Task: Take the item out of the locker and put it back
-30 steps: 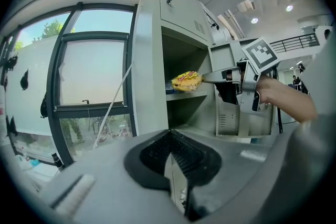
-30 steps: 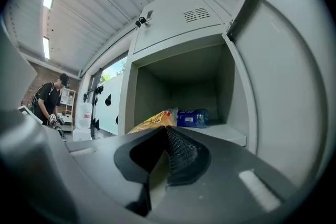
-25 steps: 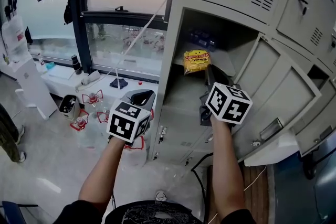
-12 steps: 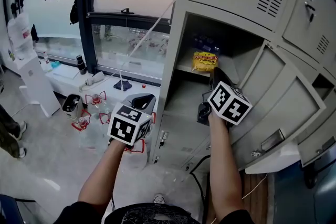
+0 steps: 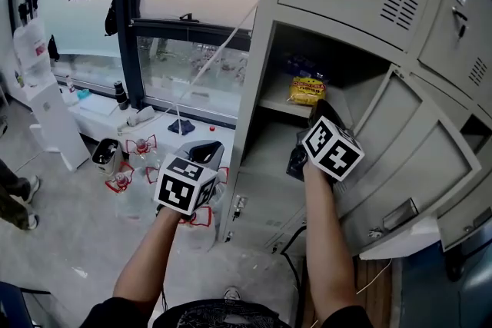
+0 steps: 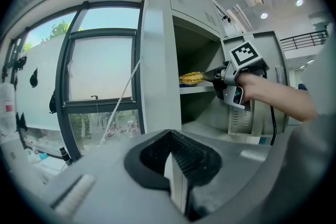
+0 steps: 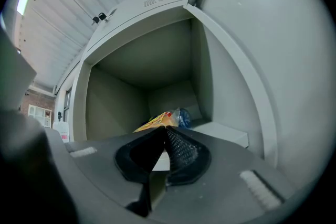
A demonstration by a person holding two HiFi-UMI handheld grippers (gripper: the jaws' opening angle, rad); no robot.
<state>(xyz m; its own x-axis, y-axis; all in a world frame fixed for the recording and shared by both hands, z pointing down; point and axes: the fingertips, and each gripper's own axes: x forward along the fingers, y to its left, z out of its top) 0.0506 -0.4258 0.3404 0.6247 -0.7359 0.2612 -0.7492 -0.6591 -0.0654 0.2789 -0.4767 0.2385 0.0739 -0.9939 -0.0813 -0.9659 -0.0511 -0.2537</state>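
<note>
While pinching the yellow snack packet (image 7: 156, 121) by its near corner at the front of the locker shelf (image 5: 278, 101), keep the right gripper (image 7: 161, 131) level, jaws tight, slide deeper, set down before releasing, and hold the left gripper (image 6: 169, 135), jaws closed on nothing, clear outside

The person is wearing a black short-sleeved top (image 5: 223, 315) with a fine pale pattern showing across its front, and the sleeves (image 5: 115, 311) are ending high, leaving the forearms bare. The left gripper (image 5: 204, 153) is carrying a white cube (image 5: 184, 185) printed with bold black square markers, and the right gripper (image 5: 318, 108) is wearing a matching cube (image 5: 332, 149). Both grippers are showing smooth grey shells and dark jaws lined with finely ribbed black pads (image 6: 190, 152). In the left gripper view a thin black cable (image 6: 273, 123) is trailing down beside the right forearm.
</note>
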